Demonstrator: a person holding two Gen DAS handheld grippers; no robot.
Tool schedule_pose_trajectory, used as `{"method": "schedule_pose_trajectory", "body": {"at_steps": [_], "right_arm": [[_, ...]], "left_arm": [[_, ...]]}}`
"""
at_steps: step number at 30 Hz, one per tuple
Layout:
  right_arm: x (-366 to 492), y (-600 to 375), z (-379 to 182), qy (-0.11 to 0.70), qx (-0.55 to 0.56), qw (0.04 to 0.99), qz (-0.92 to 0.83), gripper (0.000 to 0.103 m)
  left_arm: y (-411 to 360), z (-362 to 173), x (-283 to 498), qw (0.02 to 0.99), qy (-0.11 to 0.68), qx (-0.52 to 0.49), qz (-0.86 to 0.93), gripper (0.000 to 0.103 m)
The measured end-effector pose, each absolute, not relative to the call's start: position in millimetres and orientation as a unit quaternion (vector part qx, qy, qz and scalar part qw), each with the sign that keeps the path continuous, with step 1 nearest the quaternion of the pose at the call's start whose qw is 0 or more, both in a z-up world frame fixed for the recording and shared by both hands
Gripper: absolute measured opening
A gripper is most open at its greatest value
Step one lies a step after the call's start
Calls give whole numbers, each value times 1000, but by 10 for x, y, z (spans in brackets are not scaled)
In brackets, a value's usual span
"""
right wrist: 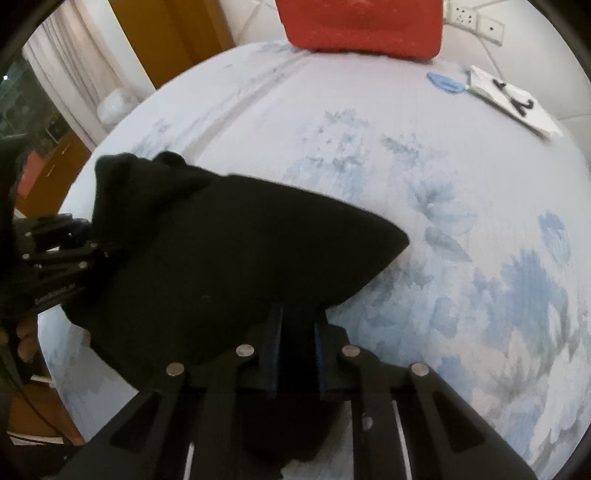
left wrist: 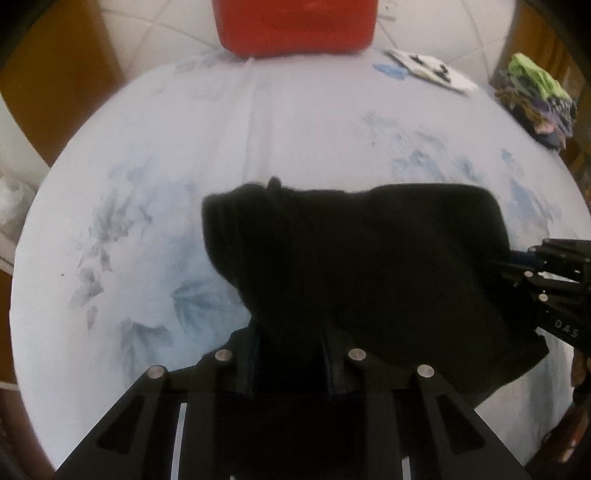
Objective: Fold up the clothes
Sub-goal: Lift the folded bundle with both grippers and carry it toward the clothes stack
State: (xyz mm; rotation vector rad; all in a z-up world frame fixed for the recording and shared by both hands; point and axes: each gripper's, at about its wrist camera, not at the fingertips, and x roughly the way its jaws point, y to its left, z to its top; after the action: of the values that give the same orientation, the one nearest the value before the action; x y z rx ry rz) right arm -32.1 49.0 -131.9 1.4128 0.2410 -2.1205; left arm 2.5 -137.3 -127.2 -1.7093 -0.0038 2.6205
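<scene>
Black cloth, a dark garment (left wrist: 362, 266), is hanging bunched above the near edge of a bed (left wrist: 221, 147) covered in pale blue floral sheet. From the left wrist view, the left gripper (left wrist: 291, 354) is pinching the garment's lower edge, fingers closed on fabric; the right gripper (left wrist: 517, 266) is entering from the right side, clamped on another edge. From the right wrist view, the right gripper (right wrist: 297, 332) is closing on cloth, and the garment (right wrist: 221, 266) is draping leftward. A red pillow (right wrist: 362, 26) is sitting at the far edge. Uneven pulling could probably slip fabric free or twist the fold.
</scene>
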Motion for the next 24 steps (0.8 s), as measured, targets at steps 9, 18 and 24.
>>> {"method": "schedule_pose_trajectory", "body": {"at_steps": [9,18,24], "right_arm": [[-183,922,-587,42,477,309,-822,13],[-250,1672,-260,25,462,238,-854,13],[-374,2307,-581,-11,507,172,-845,13]], "left_arm": [[-1137,-338,220,45,-3,-475,879,17],[-504,-515,-133,123,-45,-484,865,18],[17,-1065,-444,157,-54,-538,826,50]]}}
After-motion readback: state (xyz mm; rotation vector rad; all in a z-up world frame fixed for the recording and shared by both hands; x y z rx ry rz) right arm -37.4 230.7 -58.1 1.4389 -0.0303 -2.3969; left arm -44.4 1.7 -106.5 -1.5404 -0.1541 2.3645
